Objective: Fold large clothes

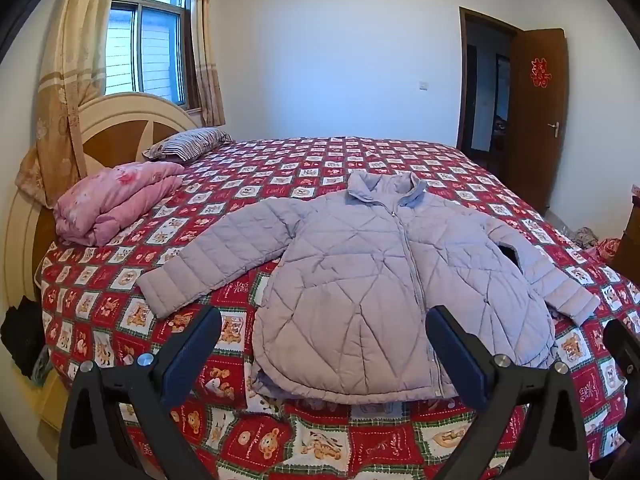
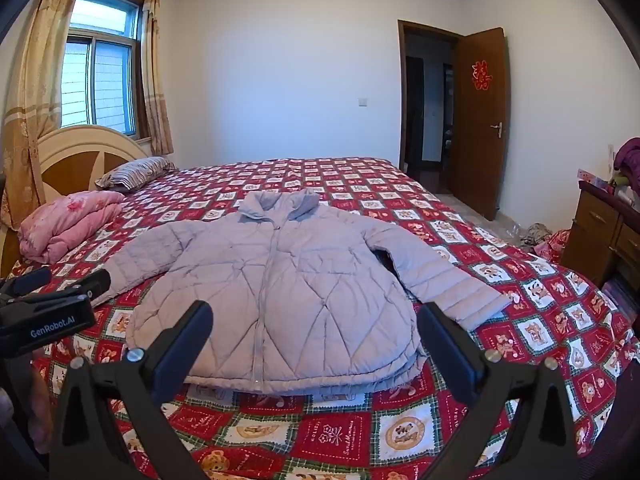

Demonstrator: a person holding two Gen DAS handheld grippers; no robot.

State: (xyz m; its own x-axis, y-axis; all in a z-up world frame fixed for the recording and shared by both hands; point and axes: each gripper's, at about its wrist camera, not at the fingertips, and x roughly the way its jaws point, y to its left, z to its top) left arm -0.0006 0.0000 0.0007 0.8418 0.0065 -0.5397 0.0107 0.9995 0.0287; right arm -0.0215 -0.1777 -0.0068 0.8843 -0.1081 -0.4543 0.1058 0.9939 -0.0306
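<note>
The left gripper (image 1: 323, 344) is hovering above the near edge of the bed with its two fingers (image 1: 192, 354) spread wide apart, holding nothing and touching nothing. The right gripper (image 2: 314, 338) is hanging just beside it, equally wide open and empty; from its own camera the left gripper's black body is showing at the far left, with "GenRobot.AI" printed in white on its side.

Straight ahead of both grippers, a pale lilac quilted jacket (image 1: 384, 280) is lying face up on the red patchwork bedspread (image 1: 360, 444), zipped closed, collar pointing away and hem lying nearest the fingertips. One sleeve is stretching out to the left of the left gripper, the other angling out to the right of the right gripper. A strip of bare bedspread is showing between the hem and the near edge of the bed, and a wide stretch of it is lying beyond the collar.

Far ahead and to the left, a folded pink quilt (image 1: 116, 204) and a striped pillow (image 1: 188, 142) are sitting by the headboard, well apart from the jacket. Ahead to the right, an open brown door (image 2: 482, 120) is carrying a red paper character I cannot read clearly.
</note>
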